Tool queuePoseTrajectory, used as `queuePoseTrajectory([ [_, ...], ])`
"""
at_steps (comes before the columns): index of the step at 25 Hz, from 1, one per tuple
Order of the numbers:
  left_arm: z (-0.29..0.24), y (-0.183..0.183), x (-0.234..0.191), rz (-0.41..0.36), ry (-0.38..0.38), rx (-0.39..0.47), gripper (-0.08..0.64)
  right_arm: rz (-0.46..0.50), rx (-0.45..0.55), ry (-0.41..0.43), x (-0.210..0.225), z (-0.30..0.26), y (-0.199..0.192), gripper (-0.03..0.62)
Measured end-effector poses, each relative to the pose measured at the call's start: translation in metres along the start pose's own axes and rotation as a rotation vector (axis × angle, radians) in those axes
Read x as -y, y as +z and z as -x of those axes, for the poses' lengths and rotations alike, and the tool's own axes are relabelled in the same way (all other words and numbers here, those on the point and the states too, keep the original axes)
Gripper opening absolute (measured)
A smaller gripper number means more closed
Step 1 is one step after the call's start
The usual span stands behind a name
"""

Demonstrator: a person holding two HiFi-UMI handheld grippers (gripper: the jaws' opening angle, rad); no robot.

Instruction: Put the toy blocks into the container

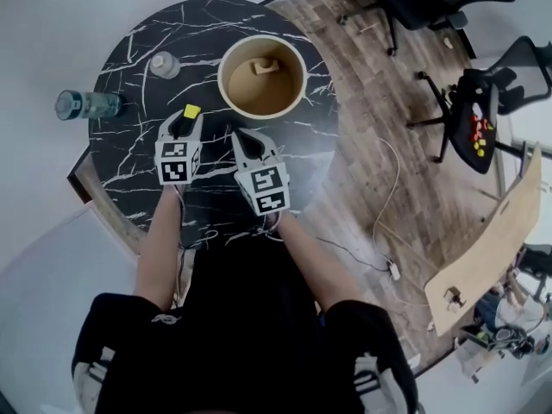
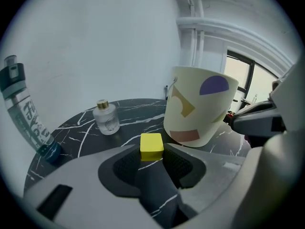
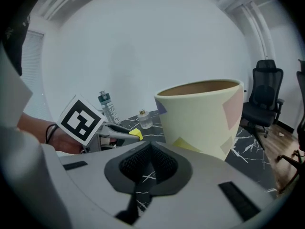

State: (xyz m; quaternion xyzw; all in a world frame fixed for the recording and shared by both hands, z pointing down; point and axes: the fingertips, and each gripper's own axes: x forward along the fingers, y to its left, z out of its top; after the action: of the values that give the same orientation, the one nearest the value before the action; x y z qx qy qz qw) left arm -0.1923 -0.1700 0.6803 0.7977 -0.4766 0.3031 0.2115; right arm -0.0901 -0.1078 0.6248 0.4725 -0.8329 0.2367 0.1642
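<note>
A yellow toy block (image 1: 191, 110) (image 2: 152, 146) sits between the fingertips of my left gripper (image 1: 190, 117) (image 2: 151, 150), whose pads press on both its sides just above the black marble table (image 1: 129, 67). The container (image 1: 261, 76) (image 2: 200, 111) (image 3: 202, 116), a cream tub with coloured patches, stands just beyond and to the right. A wooden block (image 1: 264, 65) lies inside it. My right gripper (image 1: 244, 136) (image 3: 150, 146) is shut with nothing in it, close in front of the tub. From the right gripper view the left gripper (image 3: 125, 134) and the yellow block (image 3: 136, 134) show at the left.
A small glass bottle (image 1: 164, 64) (image 2: 106, 118) and a lying water bottle (image 1: 86, 104) (image 2: 26, 123) are on the table's left part. Office chairs (image 1: 483, 119) and a wooden board (image 1: 496, 231) stand on the wood floor to the right, with a cable (image 1: 384, 231).
</note>
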Motion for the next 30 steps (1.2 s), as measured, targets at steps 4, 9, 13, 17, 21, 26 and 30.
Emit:
queuePoseTrajectory([
  [4, 0.025, -0.01, 0.004, 0.023, 0.028, 0.0, 0.143, 0.025, -0.01, 0.041, -0.009, 0.003, 0.002, -0.003],
  [9, 0.05, -0.008, 0.011, 0.059, 0.06, 0.025, 0.143, 0.056, -0.003, 0.09, -0.017, 0.006, 0.01, -0.003],
  [13, 0.076, 0.006, 0.015, 0.077, 0.09, 0.073, 0.143, 0.099, 0.004, 0.131, -0.025, 0.013, 0.017, -0.003],
  [17, 0.095, 0.017, 0.017, 0.092, 0.129, 0.104, 0.143, 0.12, 0.039, 0.152, -0.025, 0.025, 0.03, -0.003],
  [21, 0.106, 0.036, 0.021, 0.081, 0.16, 0.137, 0.143, 0.138, 0.065, 0.165, -0.017, 0.033, 0.041, -0.003],
  [26, 0.123, 0.063, 0.026, 0.077, 0.177, 0.182, 0.143, 0.156, 0.109, 0.178, -0.016, 0.043, 0.061, -0.003],
  [30, 0.128, 0.086, 0.042, 0.105, 0.139, 0.23, 0.143, 0.158, 0.171, 0.164, -0.008, 0.05, 0.084, -0.003],
])
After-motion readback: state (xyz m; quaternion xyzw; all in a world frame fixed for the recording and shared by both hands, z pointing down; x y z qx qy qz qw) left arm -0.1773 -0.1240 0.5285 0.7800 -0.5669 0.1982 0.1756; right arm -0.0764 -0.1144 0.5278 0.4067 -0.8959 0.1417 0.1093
